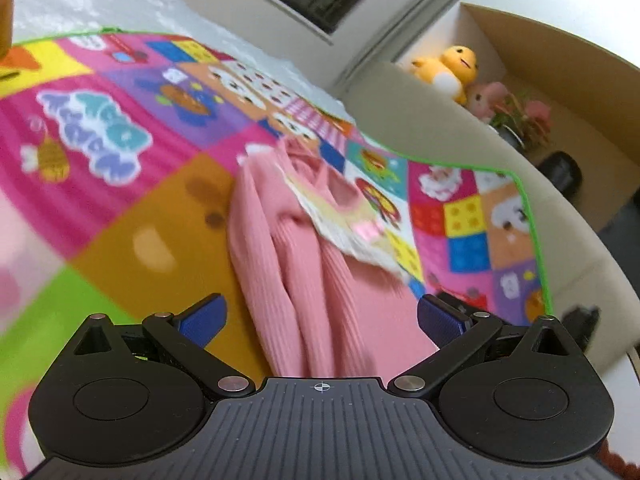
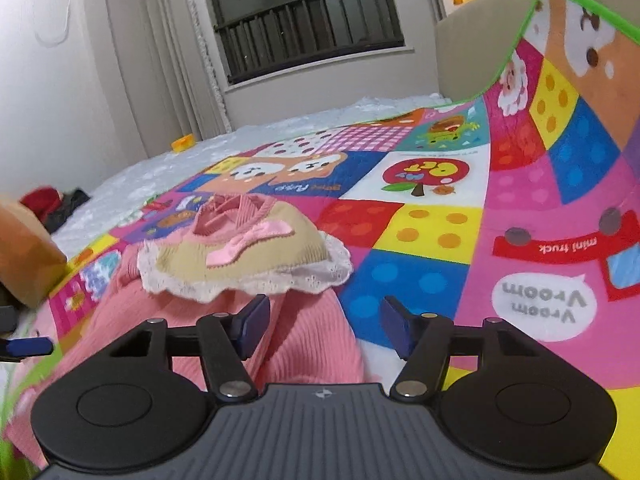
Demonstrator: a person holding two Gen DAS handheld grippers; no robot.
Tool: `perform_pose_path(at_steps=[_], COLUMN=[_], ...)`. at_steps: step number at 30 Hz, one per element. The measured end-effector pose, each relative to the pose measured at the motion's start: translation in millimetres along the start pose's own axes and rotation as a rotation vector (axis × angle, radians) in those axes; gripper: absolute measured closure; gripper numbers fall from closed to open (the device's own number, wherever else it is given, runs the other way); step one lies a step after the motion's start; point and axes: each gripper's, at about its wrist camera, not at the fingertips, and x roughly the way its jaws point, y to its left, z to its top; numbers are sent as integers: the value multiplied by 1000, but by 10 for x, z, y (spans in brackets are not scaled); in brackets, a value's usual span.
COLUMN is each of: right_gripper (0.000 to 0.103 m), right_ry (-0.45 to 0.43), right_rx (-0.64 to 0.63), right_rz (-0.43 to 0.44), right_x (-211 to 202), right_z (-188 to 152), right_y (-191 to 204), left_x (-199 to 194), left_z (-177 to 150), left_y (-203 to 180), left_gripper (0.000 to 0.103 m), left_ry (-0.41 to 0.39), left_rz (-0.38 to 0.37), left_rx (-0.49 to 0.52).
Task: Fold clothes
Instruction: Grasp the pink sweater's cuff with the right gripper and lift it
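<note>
Garment count: one pink ribbed sweater (image 2: pixel 304 332) with lace-trimmed bib, lying on patchwork play mat (image 2: pixel 432 232), hem hidden. Left gripper (image 1: pixel 322 320) and right gripper (image 2: pixel 322 326): fingers spread, empty.

Play mat (image 2: pixel 440 224) reads "mini truck", "Vroom Vroom", both seen upside down.

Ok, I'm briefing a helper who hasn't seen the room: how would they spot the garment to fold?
Find the bright patchwork play mat under the barred window. On it lies a pink ribbed knit garment, the only clothing there, with a beige lace-edged bib collar and a pink bow.
</note>
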Motion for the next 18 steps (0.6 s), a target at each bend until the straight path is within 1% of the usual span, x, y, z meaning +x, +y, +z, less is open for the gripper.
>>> perform_pose_path(at_steps=[2,3,4,6,8,9,11,12,14,15,16,17,18], right_gripper=[41,41,41,41,40,39,35,32,30,29,27,26,26], right_ry=[14,23,32,54,72,78,82,82,83,85,88,89,88], right_rx=[16,13,9,-2,-14,-22,-43,-54,-77,-88,-100,-114,-131], right_rz=[6,0,-5,-15,-28,-34,-44,-47,-53,-55,-55,-55,-56], right_x=[26,39,50,68,80,82,78,74,65,65,71,72,66], right_z=[-33,-67,-108,-196,-265,-290,-312,-316,-324,-329,-337,-340,-339], right_y=[-26,-27,-28,-34,-51,-58,-65,-60,-51,-43,-29,-13,7], left_x=[210,343,464,655,779,808,799,757,620,553,487,419,352], left_z=[72,81,72,33,18,47,169,252,455,556,655,744,833], left_y=[56,75,84,72,-27,-80,-139,-151,-151,-126,-87,3,93], left_gripper=[4,13,27,37,57,77,84,87,89,90,93,96,96], left_ry=[27,48,72,106,104,113,125,114,61,33,4,-24,-53], left_rz=[28,52,70,92,123,128,142,156,221,269,319,379,439], left_rx=[1,11,26,63,145,184,236,269,354,394,427,434,441])
